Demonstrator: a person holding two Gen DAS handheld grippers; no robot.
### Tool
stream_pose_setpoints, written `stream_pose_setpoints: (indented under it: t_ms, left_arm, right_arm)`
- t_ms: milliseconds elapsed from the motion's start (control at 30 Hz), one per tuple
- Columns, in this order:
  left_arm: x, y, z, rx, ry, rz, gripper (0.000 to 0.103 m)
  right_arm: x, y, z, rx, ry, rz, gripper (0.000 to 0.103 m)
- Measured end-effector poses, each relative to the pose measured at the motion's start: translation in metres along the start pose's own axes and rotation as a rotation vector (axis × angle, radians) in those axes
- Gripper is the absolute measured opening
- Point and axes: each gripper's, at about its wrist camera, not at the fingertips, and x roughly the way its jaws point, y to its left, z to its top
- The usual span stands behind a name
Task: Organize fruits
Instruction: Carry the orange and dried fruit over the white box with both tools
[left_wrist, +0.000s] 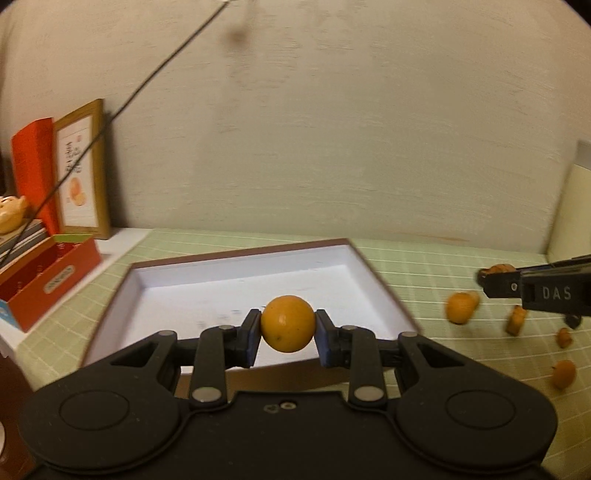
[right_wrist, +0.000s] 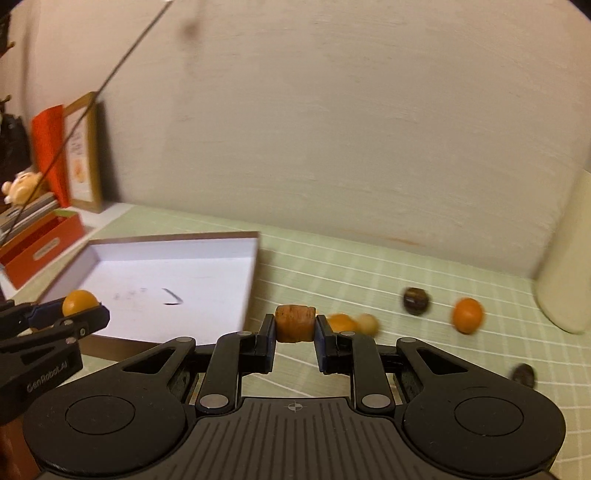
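Both grippers are loaded: the left gripper (left_wrist: 288, 330) pinches a round orange fruit (left_wrist: 288, 324) across its middle between its blue pads, hanging over the near edge of the empty white-lined box (left_wrist: 236, 273), which I judge to be where the fruit is being gathered. To its right, the right gripper (right_wrist: 295, 330) clamps a stubby brownish-orange fruit piece (right_wrist: 295, 323) by its flat ends, held above the green checked tablecloth (right_wrist: 369, 266) just beside the box's right wall. Several loose fruits, such as a round orange one (right_wrist: 467, 315) and a dark brown one (right_wrist: 415, 301), lie scattered on the cloth well right of the box, not yet collected.
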Motion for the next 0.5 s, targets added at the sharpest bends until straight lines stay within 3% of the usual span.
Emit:
stream_pose_setpoints:
  t_ms: [500]
  left_arm:
    - [0.003, 0.076, 0.004, -0.055, -0.001, 0.135, 0.021]
  right_arm:
    - [0.03, 0.058, 0.018, -0.065, -0.024, 0.123, 0.022]
